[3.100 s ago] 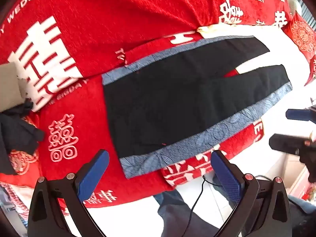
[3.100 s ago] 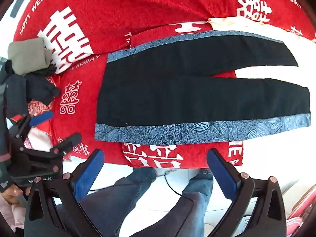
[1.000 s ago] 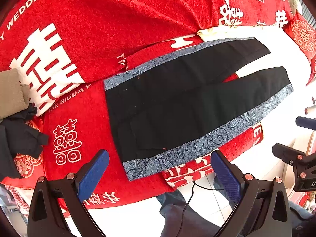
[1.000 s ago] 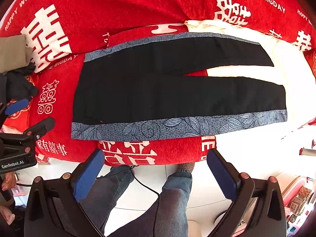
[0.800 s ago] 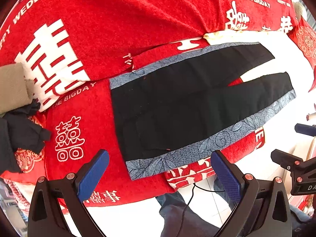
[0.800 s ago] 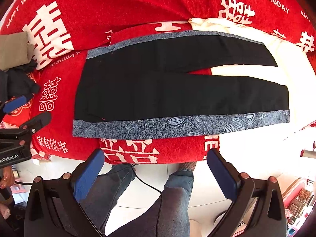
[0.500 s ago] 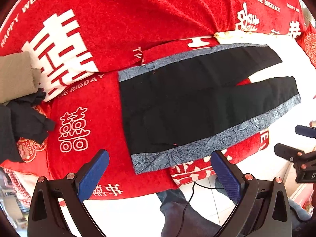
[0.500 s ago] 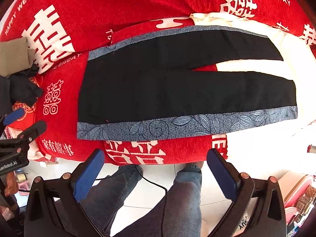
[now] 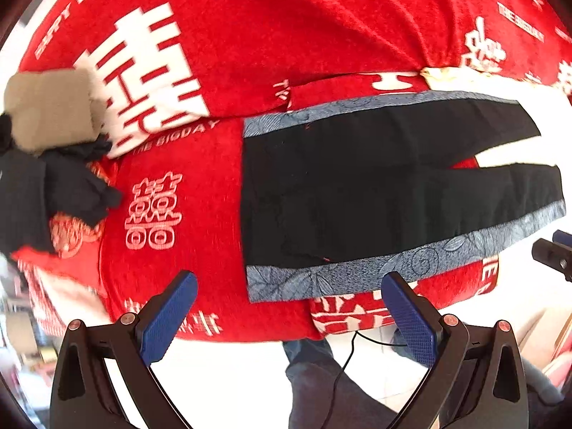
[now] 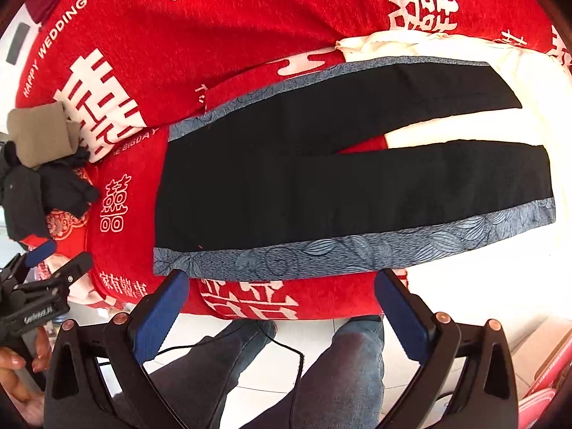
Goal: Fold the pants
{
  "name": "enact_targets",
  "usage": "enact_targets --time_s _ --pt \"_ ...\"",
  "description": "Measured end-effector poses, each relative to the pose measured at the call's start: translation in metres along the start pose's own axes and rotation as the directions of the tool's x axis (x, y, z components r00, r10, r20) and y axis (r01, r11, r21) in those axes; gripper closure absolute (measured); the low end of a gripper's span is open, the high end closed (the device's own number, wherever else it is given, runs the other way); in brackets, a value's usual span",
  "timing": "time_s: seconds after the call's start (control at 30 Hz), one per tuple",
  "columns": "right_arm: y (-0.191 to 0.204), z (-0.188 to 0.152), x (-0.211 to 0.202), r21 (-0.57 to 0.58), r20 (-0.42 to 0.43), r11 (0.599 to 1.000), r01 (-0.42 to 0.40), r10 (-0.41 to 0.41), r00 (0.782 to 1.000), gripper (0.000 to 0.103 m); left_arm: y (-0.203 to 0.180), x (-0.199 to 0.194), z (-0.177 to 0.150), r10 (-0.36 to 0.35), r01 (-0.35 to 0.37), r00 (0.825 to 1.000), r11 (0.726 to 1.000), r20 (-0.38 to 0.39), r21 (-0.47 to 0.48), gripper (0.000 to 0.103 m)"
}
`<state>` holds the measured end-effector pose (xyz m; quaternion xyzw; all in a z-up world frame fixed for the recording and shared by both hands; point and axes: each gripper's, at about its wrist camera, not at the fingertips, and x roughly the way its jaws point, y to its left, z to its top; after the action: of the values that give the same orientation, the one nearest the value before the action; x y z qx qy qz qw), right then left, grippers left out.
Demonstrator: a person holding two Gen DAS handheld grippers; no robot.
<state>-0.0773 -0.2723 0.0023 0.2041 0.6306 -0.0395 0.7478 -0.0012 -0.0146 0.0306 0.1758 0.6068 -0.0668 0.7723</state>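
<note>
A: Where are the pants [image 10: 321, 175]?

B: Laid out flat on a red blanket [image 10: 250, 28] with white wedding lettering, unfolded. The waist is toward the left, and the two legs run to the right with a narrow wedge of gap between them. A blue-grey patterned strip [image 10: 357, 250] runs along the near leg's outer edge, and a matching one along the far edge.

A: And the grippers?

B: The left gripper [image 9: 289, 316] hangs in the air by the near edge of the blanket, its blue pads [image 9: 168, 321] spread wide apart, holding nothing. In its own view the waist corner of the pants [image 9: 357, 196] shows between the two pads, but it touches no cloth. The right gripper [image 10: 279, 316] is likewise spread wide and empty, in front of the near patterned strip, clear of the fabric.

A: Can either be seen from the other camera?

B: Yes. The left one appears at the left edge of the right wrist view, with a hand [image 10: 21, 368] below it. A bit of the right one pokes in at the right edge of the left wrist view.

A: Anything else on the blanket?

B: A folded tan garment [image 10: 39, 136] and a crumpled dark garment [image 10: 43, 189], well left of the waist. Under the grippers are the person's legs [image 10: 343, 375] in jeans, a thin black cable [image 10: 250, 343] and a pale tiled floor [image 10: 311, 332].
</note>
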Motion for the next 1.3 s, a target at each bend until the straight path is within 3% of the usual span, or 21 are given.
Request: enact_targets --time_s 0.2,0.43,0.73,0.87,1.03,1.13,1.3 --pt "-0.035 0.000 -0.004 -0.043 -0.043 0.998 -0.044 0.042 0.998 0.000 -0.019 -0.003 -0.012 0.013 -0.018 0.999 0.992 -0.045 -0.121 0.000" --pt "-0.038 0.001 0.012 -0.028 -0.086 0.998 -0.052 0.050 0.995 0.000 -0.022 0.001 -0.029 0.010 -0.024 0.995 0.989 -0.096 -0.145 0.000" --pt "-0.017 -0.021 0.060 0.040 -0.078 0.993 -0.108 0.111 0.991 0.000 -0.005 0.070 -0.045 -0.062 0.047 0.991 0.991 -0.117 -0.123 0.000" --pt "-0.004 -0.036 0.097 0.087 -0.098 0.977 -0.196 0.204 0.974 0.000 0.012 0.109 -0.061 -0.132 0.108 0.985 0.973 -0.110 -0.203 0.000" --pt "0.007 -0.052 0.159 0.198 -0.137 0.915 -0.352 0.381 0.914 0.000 0.037 0.159 -0.084 -0.243 0.199 0.967 0.910 -0.079 -0.362 0.000" --pt "0.014 -0.060 0.199 0.245 -0.140 0.876 -0.416 0.456 0.879 0.000 0.049 0.188 -0.096 -0.311 0.262 0.950 0.852 -0.036 -0.453 0.000" --pt "0.021 -0.074 0.252 0.290 -0.138 0.820 -0.493 0.546 0.827 0.004 0.058 0.230 -0.110 -0.440 0.384 0.897 0.737 0.037 -0.556 0.000"
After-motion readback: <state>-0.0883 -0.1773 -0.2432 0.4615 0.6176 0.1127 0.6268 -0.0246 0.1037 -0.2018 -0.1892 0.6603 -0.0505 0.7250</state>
